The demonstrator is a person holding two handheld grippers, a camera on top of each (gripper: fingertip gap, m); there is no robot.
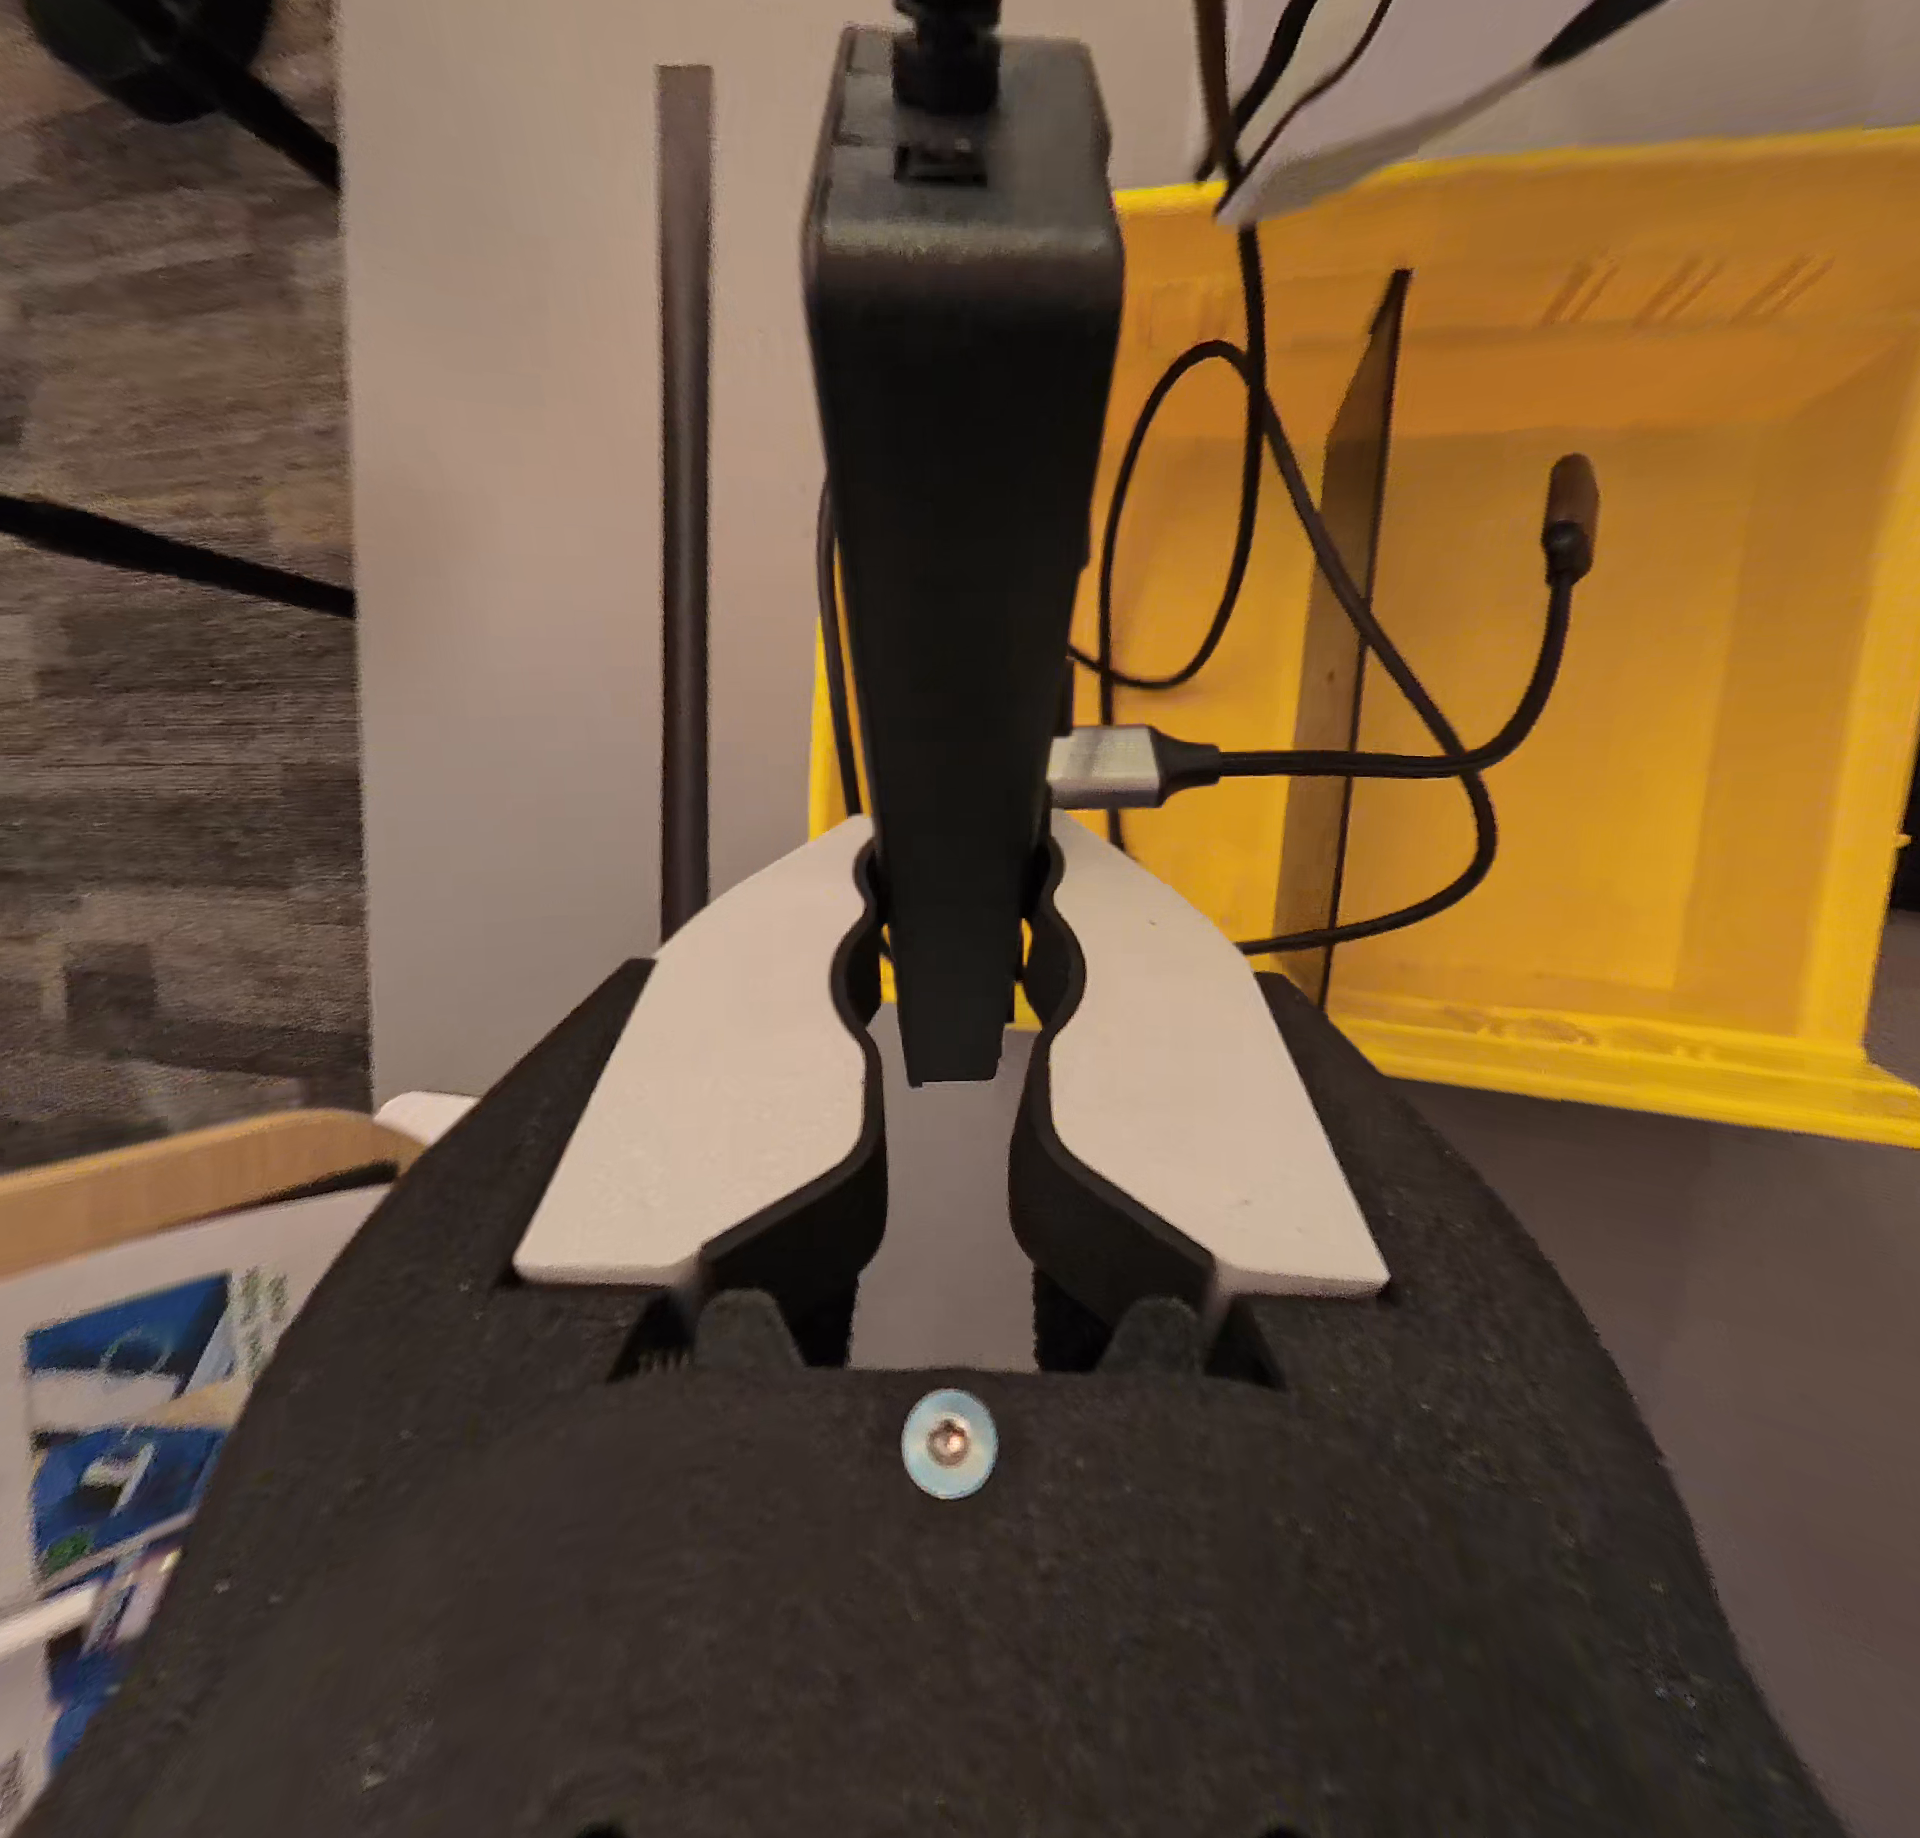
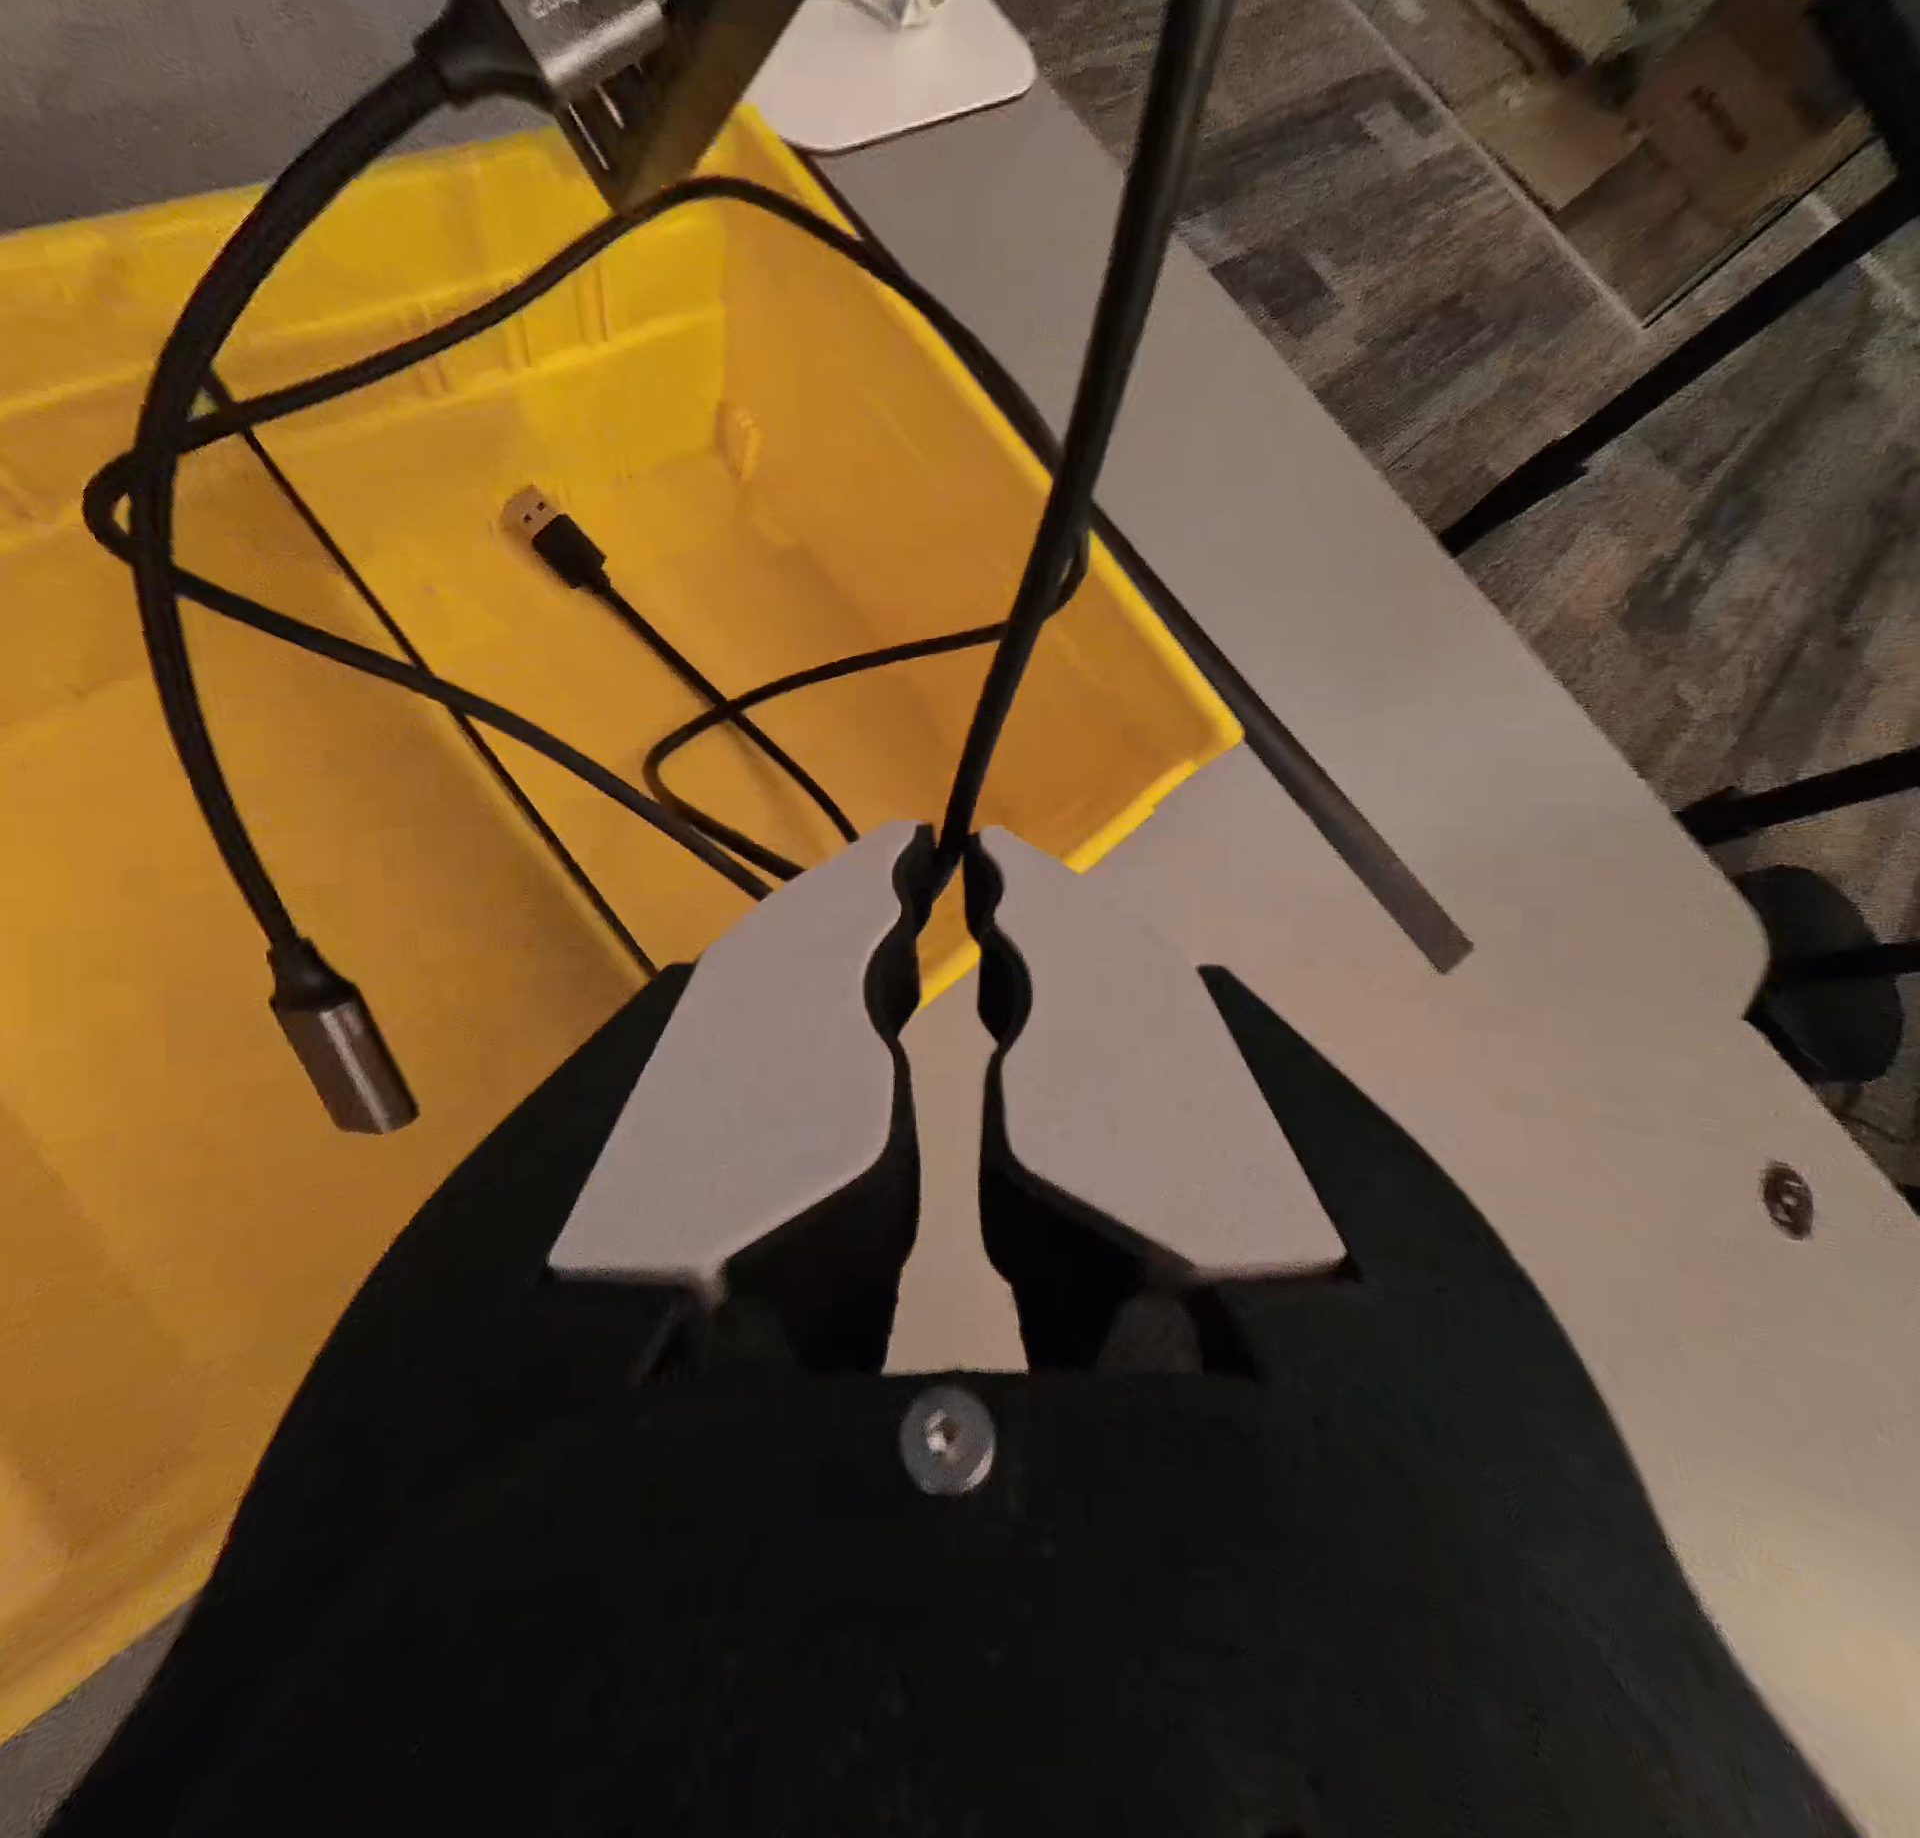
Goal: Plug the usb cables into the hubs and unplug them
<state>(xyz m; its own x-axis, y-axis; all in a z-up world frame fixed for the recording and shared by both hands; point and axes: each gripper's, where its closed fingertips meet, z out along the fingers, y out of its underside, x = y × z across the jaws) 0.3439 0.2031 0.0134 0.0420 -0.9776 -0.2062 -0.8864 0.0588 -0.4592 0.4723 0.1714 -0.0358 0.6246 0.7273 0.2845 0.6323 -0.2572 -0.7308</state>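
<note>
Grey desk (image 2: 1403,708) underneath everything, with patterned carpet (image 2: 1558,261) beyond its edge. On the desk, a large yellow bin (image 2: 436,853), open top, with a brown divider panel (image 1: 1340,645) standing upright inside in the left wrist view. Loose black cables (image 2: 727,718) looped across the bin floor, one ending in a bare USB plug (image 2: 535,521) lying flat near the middle. Pale wall (image 1: 520,438) behind, a dark upright strip (image 1: 684,489) against it. At lower left of the left wrist view, a cardboard box (image 1: 187,1175) with blue-printed packs inside.

Left gripper (image 1: 956,884): jaws pinching the lower end of a black hub (image 1: 961,500), held upright above the desk in front of the bin. Thick ribbed black lead leaving the hub's top end. Grey-shelled USB connector (image 1: 1107,768) seated in the hub's right side, its braided cable trailing off over the bin.

Right gripper (image 2: 951,848): jaws pressed nearly together, pinching a thin black cable (image 2: 1101,354) at the tips; cable running up and out of the top of the view. Upper left of that view, the hub's corner with a grey connector plugged in, blurred, so possibly the same one. Braided cable (image 2: 177,583) arcing down from it to a free grey metal connector (image 2: 348,1056) hanging above the bin.
</note>
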